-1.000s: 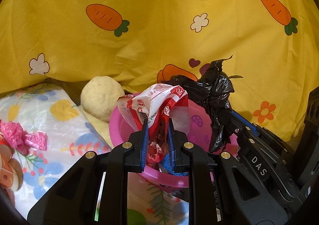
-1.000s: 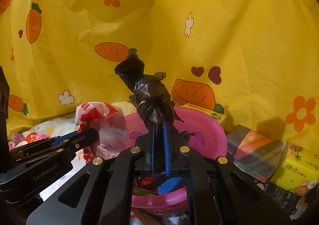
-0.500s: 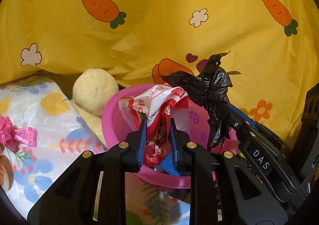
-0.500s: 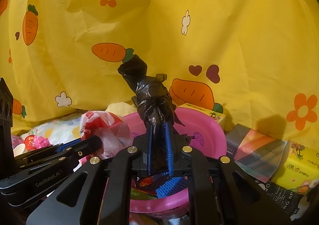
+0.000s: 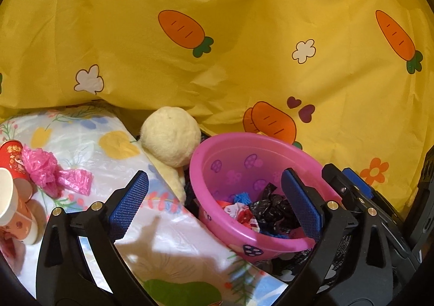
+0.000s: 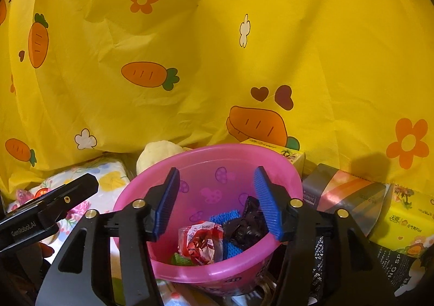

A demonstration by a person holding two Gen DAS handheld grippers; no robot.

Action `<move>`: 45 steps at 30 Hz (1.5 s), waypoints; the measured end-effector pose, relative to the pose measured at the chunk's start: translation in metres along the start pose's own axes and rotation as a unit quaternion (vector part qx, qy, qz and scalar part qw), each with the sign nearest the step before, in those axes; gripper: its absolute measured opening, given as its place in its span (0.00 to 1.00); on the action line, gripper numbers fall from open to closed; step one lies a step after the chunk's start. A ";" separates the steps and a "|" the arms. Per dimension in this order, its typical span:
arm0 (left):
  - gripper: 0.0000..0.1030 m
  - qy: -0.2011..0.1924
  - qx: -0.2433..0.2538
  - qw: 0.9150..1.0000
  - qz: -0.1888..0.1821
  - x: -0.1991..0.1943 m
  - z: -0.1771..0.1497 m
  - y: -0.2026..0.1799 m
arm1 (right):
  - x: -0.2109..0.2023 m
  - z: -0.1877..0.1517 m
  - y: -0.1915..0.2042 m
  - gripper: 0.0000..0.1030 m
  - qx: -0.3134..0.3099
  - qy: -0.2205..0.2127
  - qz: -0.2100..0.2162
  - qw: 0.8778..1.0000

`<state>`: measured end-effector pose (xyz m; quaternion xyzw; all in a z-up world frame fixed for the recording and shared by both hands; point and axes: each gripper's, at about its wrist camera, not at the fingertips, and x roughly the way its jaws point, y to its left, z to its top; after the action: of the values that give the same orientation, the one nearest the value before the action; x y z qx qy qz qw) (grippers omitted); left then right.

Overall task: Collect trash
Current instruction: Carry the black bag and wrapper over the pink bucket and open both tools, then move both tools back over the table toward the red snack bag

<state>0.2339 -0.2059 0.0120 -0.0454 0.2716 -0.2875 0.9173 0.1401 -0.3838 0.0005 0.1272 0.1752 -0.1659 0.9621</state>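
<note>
- Yellow carrot-print cloth (image 6: 217,61) fills the background, rising behind the pink basin (image 6: 130,192).
- Pink basin: mushroom print inside, sitting at the edge of a floral plastic sheet (image 5: 168,246).
- Inside the basin: red-and-white wrapper (image 6: 202,242), crumpled, at the bottom; black plastic bag (image 6: 244,224) just beside it on its right, resting on something blue and textured.
- Left gripper (image 5: 214,207): jaws opening, spread wide; nothing pinched. Its right pad is over the basin's inside, its left pad outside the basin over the floral sheet.
- Right gripper (image 6: 217,203): jaws opening, above the basin; nothing pinched. The black bag lies below, next to its right pad; contact cannot be told.
- Cream plush ball (image 5: 171,136): against the basin's far-left rim.
- Pink plastic scrap (image 5: 51,173) and paper cups (image 5: 10,197): on the sheet, well left of the basin.
- Tissue packs (image 6: 401,222) and a striped box (image 6: 350,192): right of the basin.
</note>
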 end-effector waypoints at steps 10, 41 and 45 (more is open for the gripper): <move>0.94 -0.013 0.002 0.998 0.055 -0.037 -0.011 0.016 | -0.018 -0.010 0.014 0.84 -0.012 -0.001 -0.008 1.000; 0.94 -0.020 -0.069 0.962 0.264 -0.160 -0.070 0.152 | -0.056 -0.071 0.153 0.84 -0.088 0.046 0.130 0.986; 0.94 -0.018 -0.088 0.955 0.282 -0.171 -0.074 0.172 | -0.056 -0.078 0.180 0.84 -0.107 0.055 0.158 0.980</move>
<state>0.1643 0.0372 -0.0115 -0.0526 0.2807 0.0084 0.9583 0.1330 -0.1809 -0.0149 0.0588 0.2226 0.0149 0.9730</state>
